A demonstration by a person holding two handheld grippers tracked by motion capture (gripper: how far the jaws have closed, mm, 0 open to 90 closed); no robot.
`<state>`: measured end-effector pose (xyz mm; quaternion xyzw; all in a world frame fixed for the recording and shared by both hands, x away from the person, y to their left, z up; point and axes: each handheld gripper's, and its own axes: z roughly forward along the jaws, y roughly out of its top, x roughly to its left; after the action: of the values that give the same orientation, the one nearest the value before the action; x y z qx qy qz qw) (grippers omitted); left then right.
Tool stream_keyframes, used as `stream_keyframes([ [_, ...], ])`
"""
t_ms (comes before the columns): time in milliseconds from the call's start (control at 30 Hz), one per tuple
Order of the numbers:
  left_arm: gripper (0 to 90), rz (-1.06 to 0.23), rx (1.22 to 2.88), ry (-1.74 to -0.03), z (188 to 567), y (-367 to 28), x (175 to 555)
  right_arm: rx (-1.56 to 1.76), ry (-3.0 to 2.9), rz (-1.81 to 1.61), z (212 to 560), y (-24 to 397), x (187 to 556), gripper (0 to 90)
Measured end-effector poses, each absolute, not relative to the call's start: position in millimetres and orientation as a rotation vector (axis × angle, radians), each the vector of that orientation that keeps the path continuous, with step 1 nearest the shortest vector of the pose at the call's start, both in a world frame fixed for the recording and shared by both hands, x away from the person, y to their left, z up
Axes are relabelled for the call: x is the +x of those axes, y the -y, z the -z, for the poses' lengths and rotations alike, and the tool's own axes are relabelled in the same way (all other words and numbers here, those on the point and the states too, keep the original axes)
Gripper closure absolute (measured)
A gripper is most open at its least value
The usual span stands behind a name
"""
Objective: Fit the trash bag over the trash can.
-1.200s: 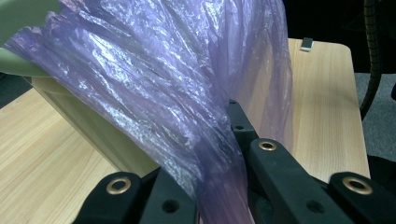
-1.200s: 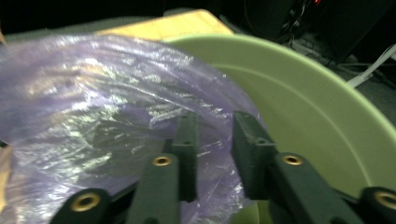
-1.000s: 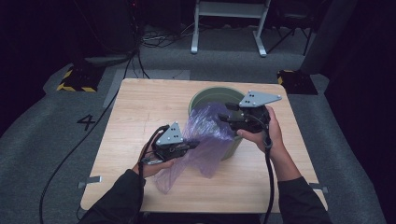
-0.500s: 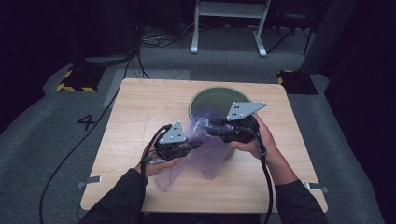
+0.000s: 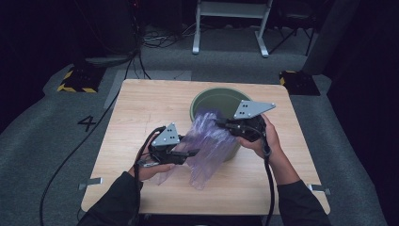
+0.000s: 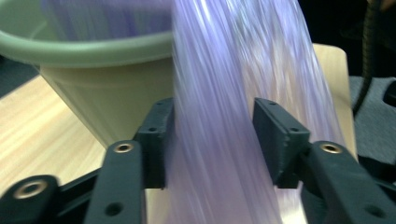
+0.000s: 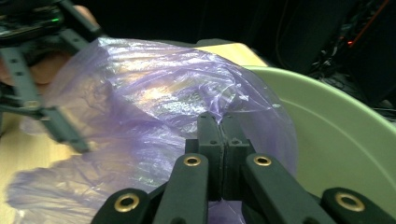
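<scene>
Right gripper (image 5: pixel 225 126), center-right of the high view, pinches the purple bag (image 5: pixel 209 146) tight at the green bucket (image 5: pixel 207 100) rim. Left gripper (image 5: pixel 192 153), lower center, has just been opening; its jaws stand apart with bag film between them. Bag is translucent, crinkled, draped from the rim down onto the table (image 5: pixel 141 108).

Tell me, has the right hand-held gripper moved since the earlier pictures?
Yes. The right hand-held gripper has shifted left along the green bucket's rim toward the left hand-held gripper, and its jaws have just been closing on the purple bag.

Bag (image 6: pixel 219 116) motion-blurred, btm cropped
</scene>
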<state>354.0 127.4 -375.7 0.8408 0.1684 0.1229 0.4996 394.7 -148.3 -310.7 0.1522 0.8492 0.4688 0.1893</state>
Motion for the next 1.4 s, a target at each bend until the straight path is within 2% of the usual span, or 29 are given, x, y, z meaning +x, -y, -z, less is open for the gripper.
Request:
stream_keyframes([
  [100,45.8,-0.289,2.057,-0.408,375.4,-134.2,349.5,0.463,-2.370,-1.321,308.8,154.1,398.7,88.8],
  [167,48.6,-0.293,2.080,-0.392,376.4,-138.0,346.4,0.490,-2.361,-1.309,308.1,157.4,403.5,87.5],
  [333,73.2,-0.305,2.116,-0.329,380.5,-140.3,340.5,0.567,-2.357,-1.302,313.3,163.0,415.5,86.9],
  [433,81.3,-0.324,2.108,-0.332,380.1,-137.2,339.7,0.603,-2.346,-1.273,315.8,161.6,420.7,78.0],
  [500,86.1,-0.326,2.084,-0.341,378.6,-135.2,339.7,0.626,-2.339,-1.268,316.9,160.5,422.3,62.1],
  [533,86.8,-0.330,2.073,-0.350,377.6,-133.9,339.6,0.653,-2.317,-1.263,316.9,160.7,422.2,54.4],
  [567,87.4,-0.339,2.066,-0.353,376.1,-132.9,339.7,0.662,-2.303,-1.264,316.3,161.4,421.3,50.5],
  [667,88.2,-0.345,2.031,-0.369,371.8,-130.0,339.6,0.623,-2.276,-1.308,311.6,166.0,412.6,42.5],
  [800,88.5,-0.383,2.016,-0.372,367.9,-124.5,339.0,0.502,-2.291,-1.371,304.4,169.9,392.4,37.2],
  [1033,88.6,-0.376,1.986,-0.393,367.9,-122.4,344.1,0.333,-2.339,-1.468,302.5,173.4,362.1,32.5],
  [1100,88.5,-0.374,1.970,-0.405,368.6,-123.2,347.4,0.280,-2.370,-1.412,307.6,168.7,356.9,32.8],
  [1133,88.5,-0.368,1.967,-0.408,368.8,-123.6,348.6,0.265,-2.373,-1.388,310.0,166.5,355.7,37.2],
  [1200,88.5,-0.363,1.950,-0.417,369.5,-124.9,352.5,0.234,-2.375,-1.357,313.9,164.2,355.1,54.2],
  [1267,88.5,-0.357,1.945,-0.421,370.0,-126.3,355.0,0.226,-2.373,-1.315,317.3,162.5,355.5,67.6],
  [1400,88.4,-0.368,1.930,-0.432,369.9,-131.1,358.1,0.217,-2.322,-1.283,317.9,167.3,352.7,88.0],
])
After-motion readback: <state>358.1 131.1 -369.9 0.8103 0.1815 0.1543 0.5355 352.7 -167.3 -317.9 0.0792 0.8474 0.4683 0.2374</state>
